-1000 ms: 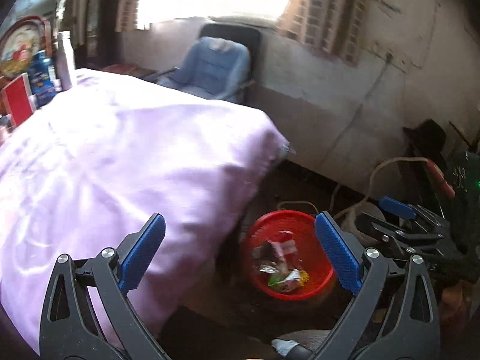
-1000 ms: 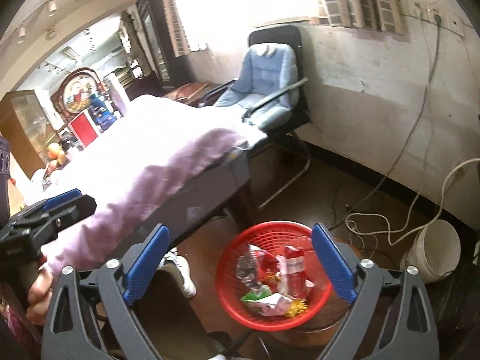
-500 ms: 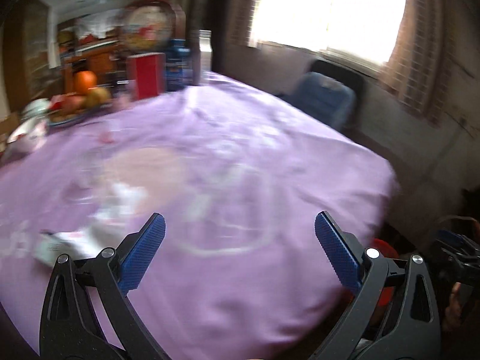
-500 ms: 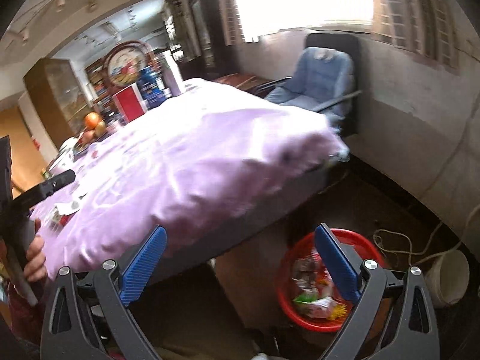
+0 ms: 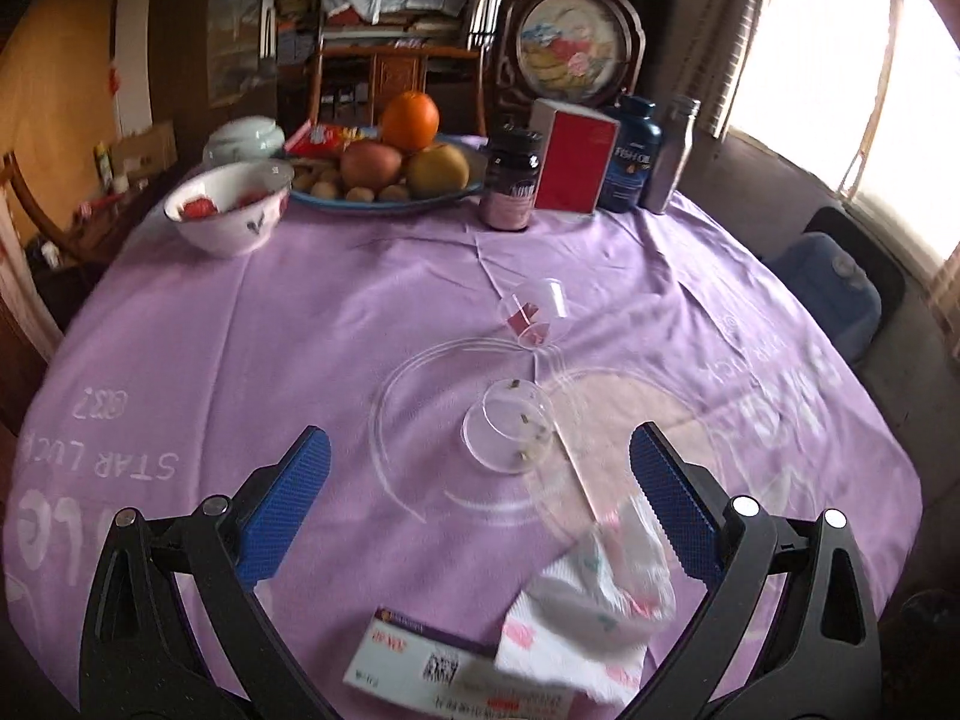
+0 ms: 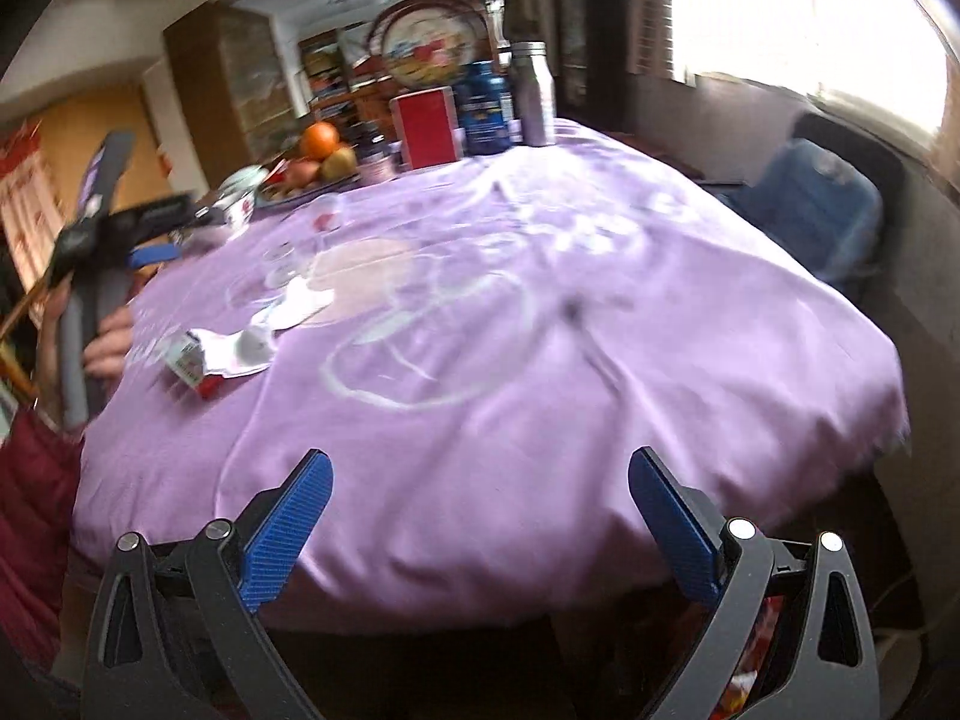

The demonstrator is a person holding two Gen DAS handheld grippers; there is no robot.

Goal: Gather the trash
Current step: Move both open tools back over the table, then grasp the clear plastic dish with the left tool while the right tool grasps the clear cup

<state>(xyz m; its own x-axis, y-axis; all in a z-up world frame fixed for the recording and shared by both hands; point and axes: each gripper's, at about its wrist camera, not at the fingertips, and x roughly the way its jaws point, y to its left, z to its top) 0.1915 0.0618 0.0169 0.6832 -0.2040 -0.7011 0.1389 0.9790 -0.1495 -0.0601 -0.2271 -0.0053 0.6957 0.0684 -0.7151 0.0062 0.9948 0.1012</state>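
In the left wrist view, the tablecloth (image 5: 300, 324) fills the middle of the frame. A tipped cup (image 5: 507, 432) lies at centre, with a second cup (image 5: 537, 315) just above it. A napkin (image 5: 591, 612) sits at lower right, partly overlapping a flat carton (image 5: 420, 666) at bottom centre. A bowl (image 5: 225, 213) stands at upper left; the fruit plate (image 5: 384, 198) is right of it. Bottles and a box (image 5: 576, 162) line the upper right.
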